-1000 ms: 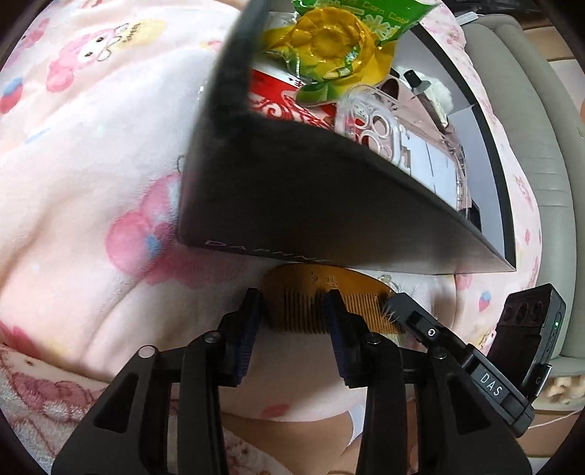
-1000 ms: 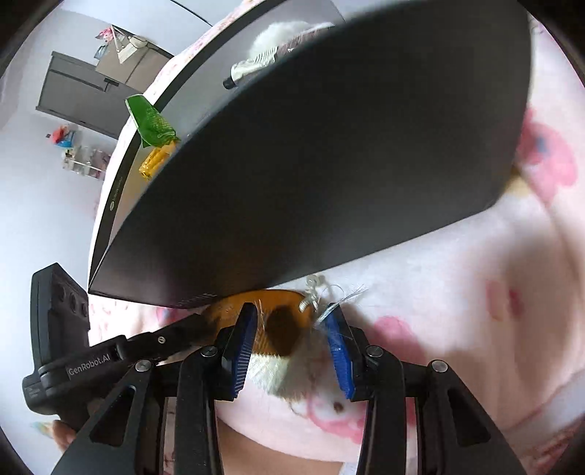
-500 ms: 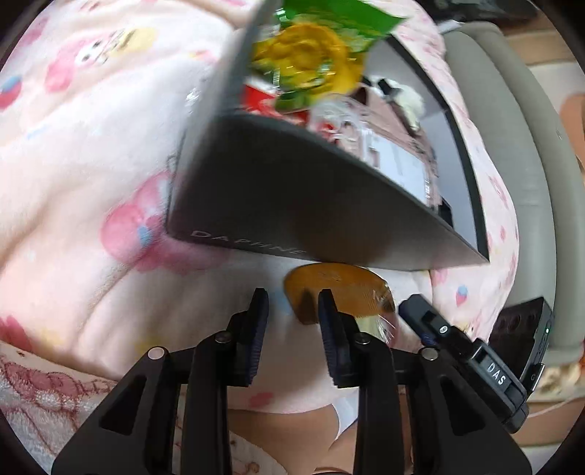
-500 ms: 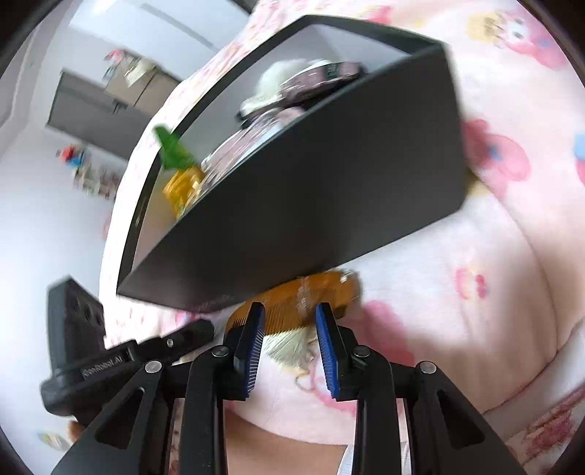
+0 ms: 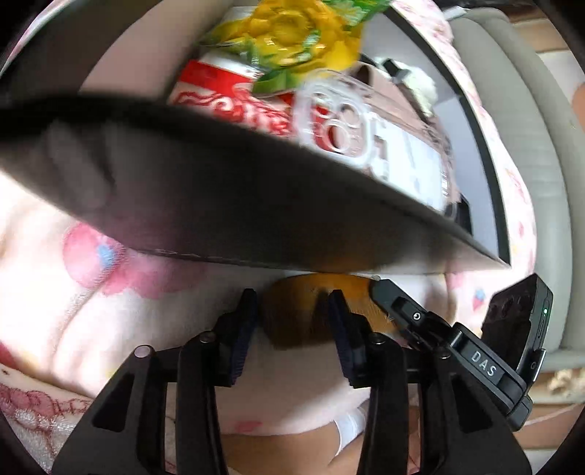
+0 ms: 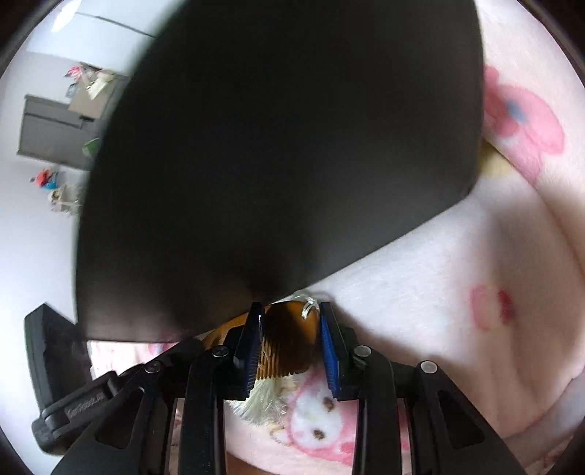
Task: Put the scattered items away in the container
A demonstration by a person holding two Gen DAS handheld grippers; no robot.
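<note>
The comb (image 5: 310, 314) lies on the pink blanket (image 5: 73, 303) just under the black box (image 5: 219, 204) wall, not yet in it. My left gripper (image 5: 292, 329) and right gripper (image 6: 290, 339) both straddle it, fingers opening slightly, no firm pinch that I can see. Half a second ago the comb sat beside the left fingers; now it is between them. The box already holds a can (image 5: 226, 91) and snack bag (image 5: 292, 33); the comb needs lifting over.
</note>
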